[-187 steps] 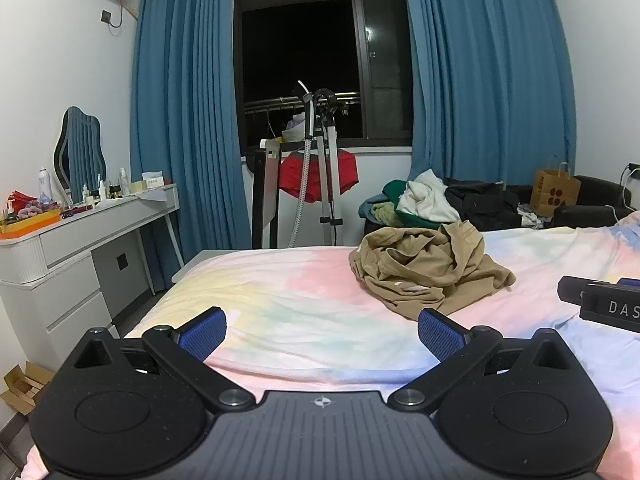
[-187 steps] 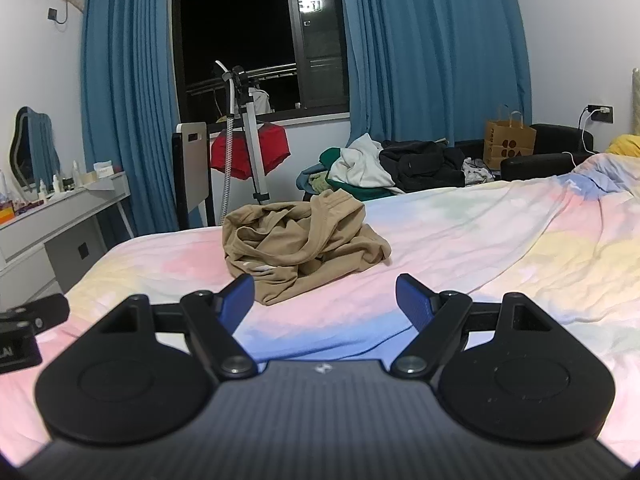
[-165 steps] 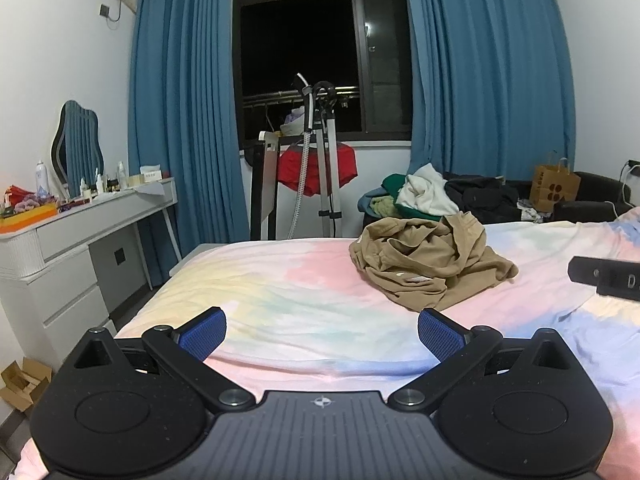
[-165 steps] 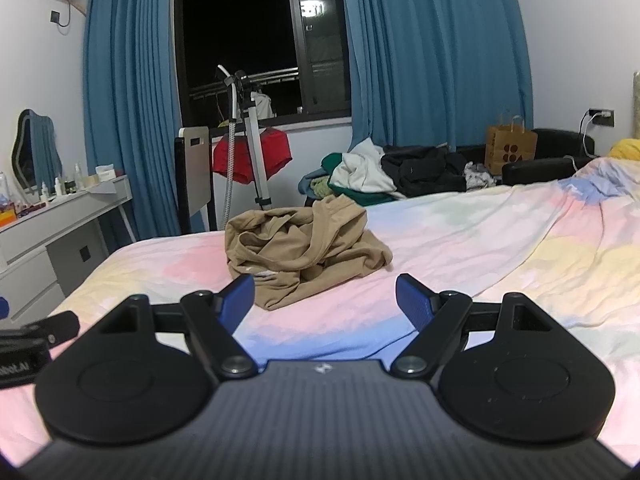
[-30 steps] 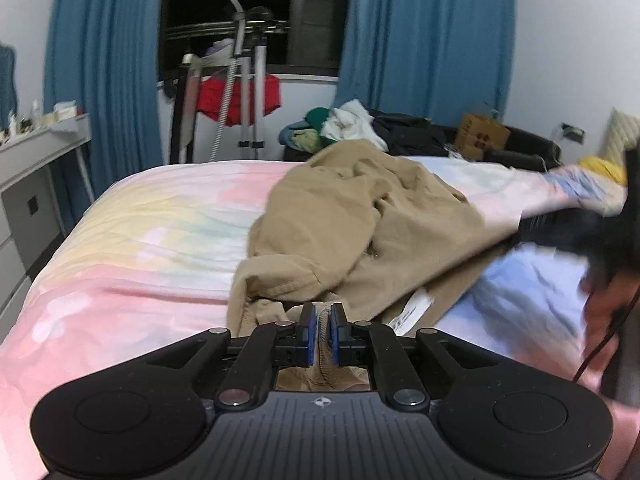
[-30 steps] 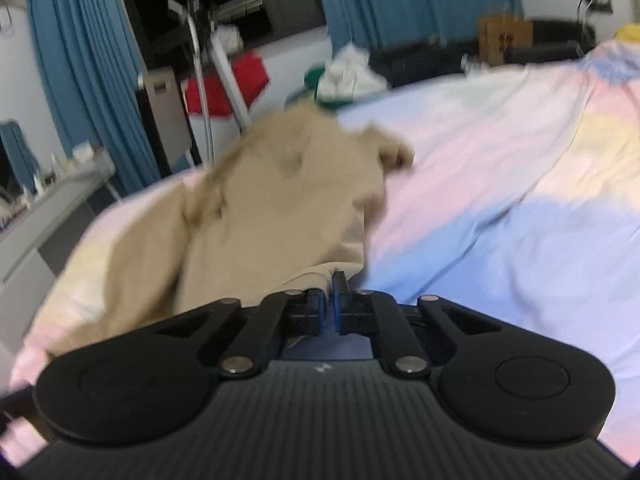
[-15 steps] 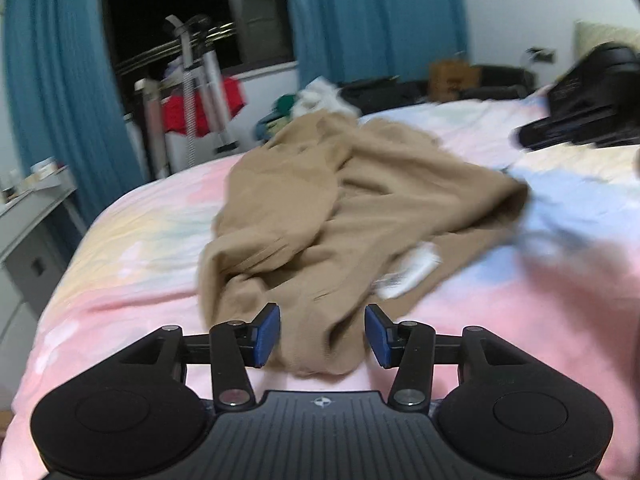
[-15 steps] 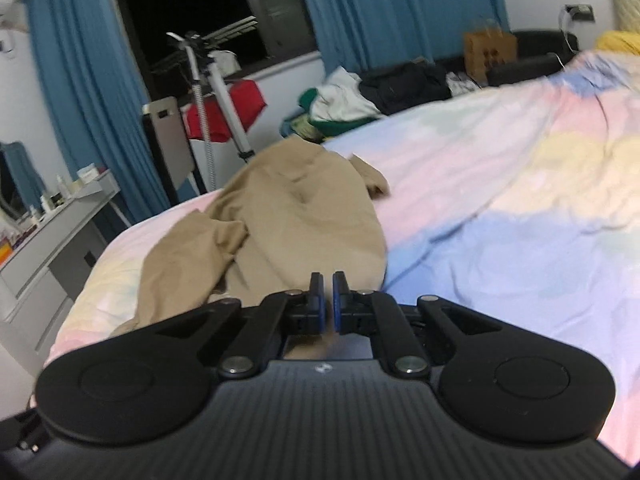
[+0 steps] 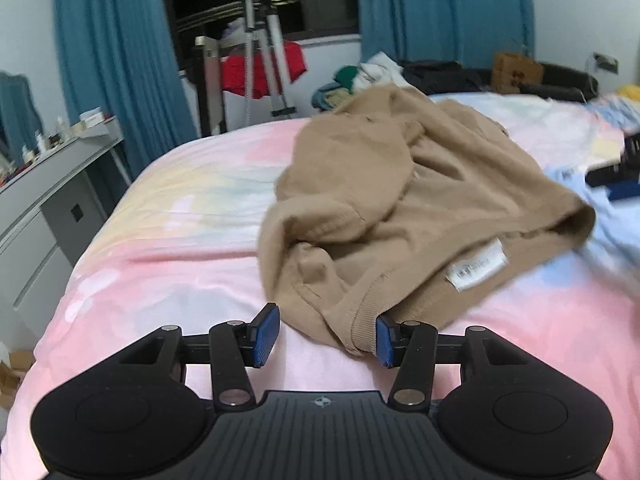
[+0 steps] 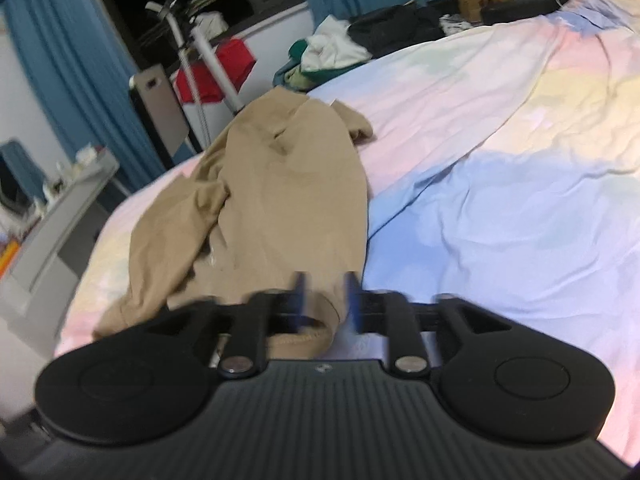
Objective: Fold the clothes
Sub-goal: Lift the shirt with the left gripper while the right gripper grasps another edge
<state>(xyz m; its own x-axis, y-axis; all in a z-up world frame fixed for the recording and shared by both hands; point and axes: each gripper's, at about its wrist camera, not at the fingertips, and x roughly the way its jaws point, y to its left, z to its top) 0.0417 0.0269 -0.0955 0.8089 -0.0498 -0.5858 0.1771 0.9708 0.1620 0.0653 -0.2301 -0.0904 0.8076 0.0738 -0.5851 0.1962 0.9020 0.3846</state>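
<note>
Tan shirt (image 9: 400, 200) rumpled on pastel bedsheet (image 9: 180, 248): soft, light, limp. Best pinched at ribbed hem corners. Left gripper (image 9: 323, 334) parted, hem lying loose between; right gripper (image 10: 323, 294) opening, releasing cloth edge.

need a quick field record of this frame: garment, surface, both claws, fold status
garment: tan shirt, crumpled, white label showing
surface: pastel bed
left claw: open, shirt hem lies between the pads, not pinched
right claw: jaws opening, blurred; shirt edge between them, not gripped
background: clothes pile, blue curtains, white desk
fold status: not yet folded, shirt only pulled out along the bed
</note>
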